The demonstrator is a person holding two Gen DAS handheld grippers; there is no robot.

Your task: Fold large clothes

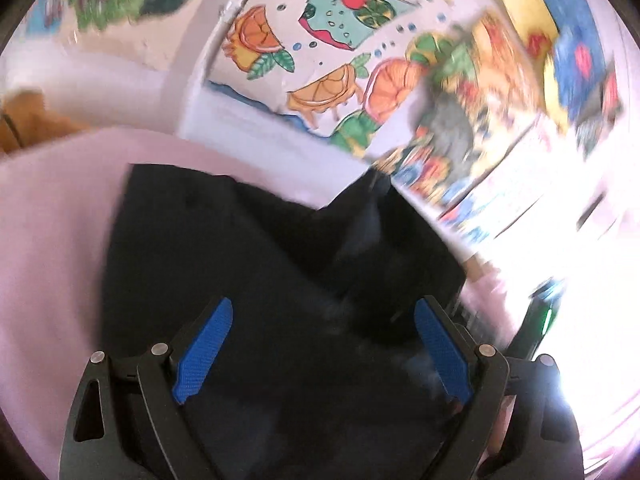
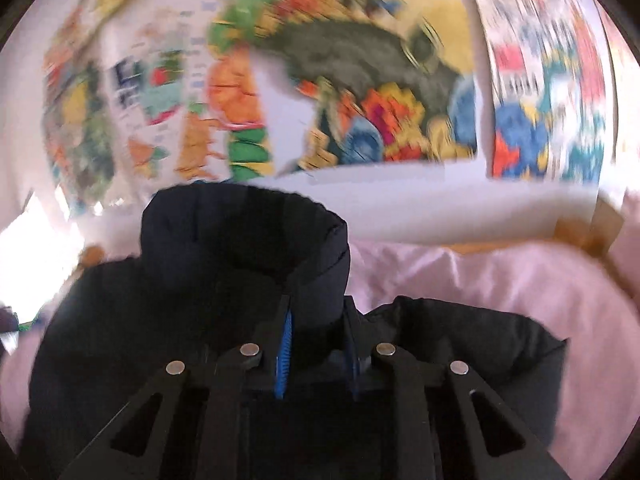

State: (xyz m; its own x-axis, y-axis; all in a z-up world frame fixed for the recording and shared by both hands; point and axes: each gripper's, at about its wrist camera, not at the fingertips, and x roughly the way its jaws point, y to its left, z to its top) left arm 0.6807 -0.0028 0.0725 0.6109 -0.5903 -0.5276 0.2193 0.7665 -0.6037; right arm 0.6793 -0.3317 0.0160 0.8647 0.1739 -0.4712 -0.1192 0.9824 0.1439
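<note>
Jacket (image 1: 248, 264) is the thing to fold, a big dark puffy one, and it lies spread on a pale pink bed sheet (image 1: 52, 240) with a wall of bright paper pictures (image 1: 320, 60) behind it. On the left side, the left tool (image 1: 323, 352) hangs just above the dark cloth with its two blue pads far apart, and nothing is pinched between them, so it is let go and empty. Under it the cloth looks flat and smooth, with one loose bit poking up toward the wall. On the right side, the right tool (image 2: 318, 354) is squeezed tight on the jacket, just below the tall round collar (image 2: 244, 232), near where the front opening runs down. The collar stands up by itself, so the jacket is thick and full of soft stuffing. I think it is light for its size but bulky, and it will want to puff back up after each fold. The outside looks a bit shiny, so it may slide out of a small pinch. A good place to grab is a thick edge, like the collar, a shoulder or the bottom hem, with plenty of cloth between the pads.
</note>
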